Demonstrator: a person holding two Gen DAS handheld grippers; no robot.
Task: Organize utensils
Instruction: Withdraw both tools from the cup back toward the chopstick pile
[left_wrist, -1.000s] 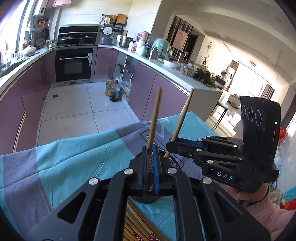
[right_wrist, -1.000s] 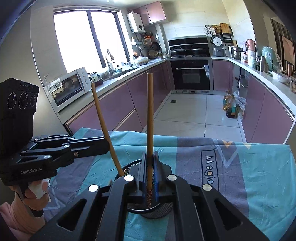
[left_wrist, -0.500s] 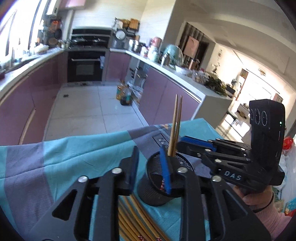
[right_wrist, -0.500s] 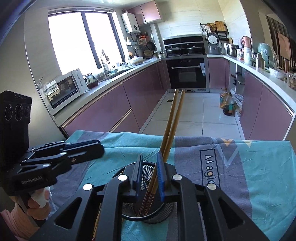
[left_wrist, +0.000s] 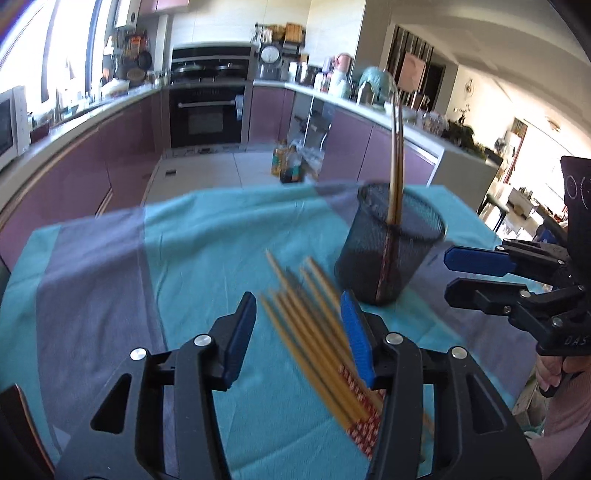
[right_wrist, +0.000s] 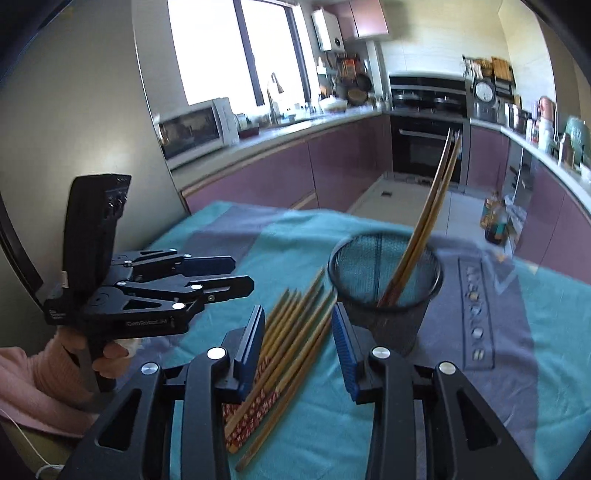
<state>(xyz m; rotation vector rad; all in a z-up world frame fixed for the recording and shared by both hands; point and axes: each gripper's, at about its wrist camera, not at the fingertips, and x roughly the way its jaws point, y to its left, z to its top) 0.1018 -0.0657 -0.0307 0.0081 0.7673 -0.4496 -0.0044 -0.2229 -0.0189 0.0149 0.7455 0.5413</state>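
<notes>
A black mesh cup (left_wrist: 388, 251) stands on the teal and grey tablecloth (left_wrist: 207, 236); it also shows in the right wrist view (right_wrist: 391, 295). Two wooden chopsticks (left_wrist: 397, 177) lean inside it, also in the right wrist view (right_wrist: 424, 229). Several loose chopsticks (left_wrist: 314, 325) lie flat on the cloth beside the cup, also in the right wrist view (right_wrist: 288, 339). My left gripper (left_wrist: 299, 332) is open and empty above the loose chopsticks; it also shows from the side (right_wrist: 240, 273). My right gripper (right_wrist: 299, 343) is open and empty above the same pile, and also shows in the left wrist view (left_wrist: 448, 269).
The table's far edge drops to a tiled kitchen floor (left_wrist: 221, 166). Purple cabinets (right_wrist: 280, 177) and an oven (left_wrist: 207, 118) line the walls. Bottles (left_wrist: 288, 166) stand on the floor. A microwave (right_wrist: 195, 129) sits on the counter.
Both grippers have let go of a chopstick into the mesh cup, opened wide and pulled back. They now hang over the loose chopsticks on the cloth.
</notes>
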